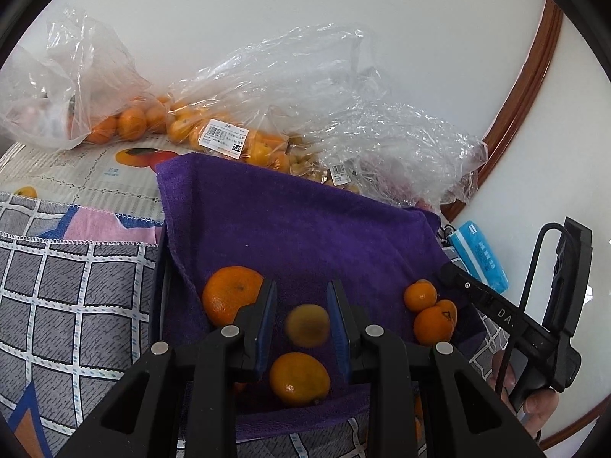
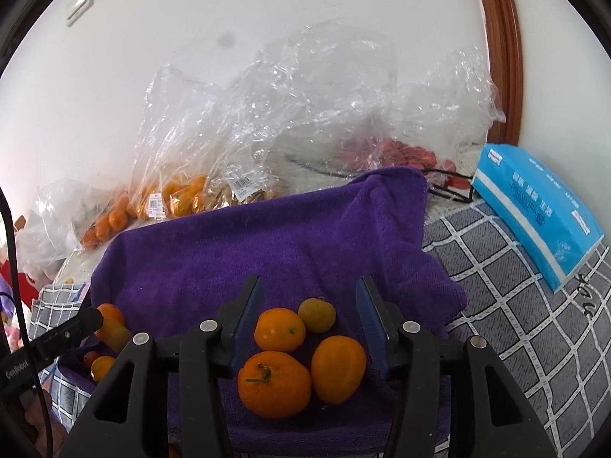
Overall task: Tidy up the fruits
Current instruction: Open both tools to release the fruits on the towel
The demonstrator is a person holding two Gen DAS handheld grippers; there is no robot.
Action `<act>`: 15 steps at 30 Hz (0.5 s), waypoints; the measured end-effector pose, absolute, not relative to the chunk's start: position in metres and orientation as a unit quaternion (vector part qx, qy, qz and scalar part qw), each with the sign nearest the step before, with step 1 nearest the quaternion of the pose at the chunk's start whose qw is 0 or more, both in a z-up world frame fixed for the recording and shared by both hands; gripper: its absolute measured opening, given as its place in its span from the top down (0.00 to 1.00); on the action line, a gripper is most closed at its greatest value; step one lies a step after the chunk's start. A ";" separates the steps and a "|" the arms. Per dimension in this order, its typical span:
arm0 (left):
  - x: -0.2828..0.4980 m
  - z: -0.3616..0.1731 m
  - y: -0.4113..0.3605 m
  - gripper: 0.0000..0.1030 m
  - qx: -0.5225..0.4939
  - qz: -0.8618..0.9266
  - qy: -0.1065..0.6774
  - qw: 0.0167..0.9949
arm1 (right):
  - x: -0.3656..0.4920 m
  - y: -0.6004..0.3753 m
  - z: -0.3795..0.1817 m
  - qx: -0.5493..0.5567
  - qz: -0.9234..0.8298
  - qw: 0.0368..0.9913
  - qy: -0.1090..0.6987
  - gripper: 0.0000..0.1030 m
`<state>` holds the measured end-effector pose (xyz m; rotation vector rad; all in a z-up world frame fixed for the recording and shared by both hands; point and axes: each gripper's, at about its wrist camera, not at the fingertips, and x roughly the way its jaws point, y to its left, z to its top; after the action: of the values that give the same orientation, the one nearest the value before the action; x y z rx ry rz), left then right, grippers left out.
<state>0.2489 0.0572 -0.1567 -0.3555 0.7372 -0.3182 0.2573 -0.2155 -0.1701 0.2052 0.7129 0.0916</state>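
A purple towel (image 1: 298, 225) lines a container, also in the right wrist view (image 2: 267, 244). In the left wrist view my left gripper (image 1: 303, 297) is open, with a blurred small orange (image 1: 307, 325) between its jaws, untouched by either pad, and another orange (image 1: 299, 378) below it. A larger orange (image 1: 231, 294) lies left of it, two more (image 1: 431, 316) to the right. My right gripper (image 2: 309, 297) is open above a cluster of several oranges (image 2: 275, 383). The other gripper's tip (image 2: 82, 324) shows at left.
Clear plastic bags of oranges (image 1: 229, 129) and other fruit (image 2: 401, 152) lie behind the towel against a white wall. A blue tissue pack (image 2: 542, 210) lies on the grey checked cloth (image 2: 515, 324) at right. A brown wooden frame (image 2: 500, 49) stands at the far right.
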 end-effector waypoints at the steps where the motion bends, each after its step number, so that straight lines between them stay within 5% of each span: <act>1: 0.249 -0.157 0.057 0.75 -0.172 -0.155 0.357 0.905 | 0.257 -0.216 -0.170 0.101 0.044 0.931 0.349 0.51; 5: 0.248 -0.156 0.058 0.74 -0.174 -0.156 0.354 0.905 | 0.255 -0.214 -0.169 0.096 0.042 0.933 0.344 0.51; 9: 0.245 -0.151 0.060 0.56 -0.180 -0.156 0.344 0.908 | 0.253 -0.211 -0.169 0.086 0.042 0.934 0.345 0.51; 15: 0.237 -0.143 0.062 0.53 -0.185 -0.157 0.321 0.915 | 0.249 -0.205 -0.168 0.071 0.034 0.937 0.340 0.50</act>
<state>0.2372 0.0623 -0.1425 -0.3813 0.6605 -0.3240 0.2494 -0.2048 -0.1678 0.1449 0.6944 0.0691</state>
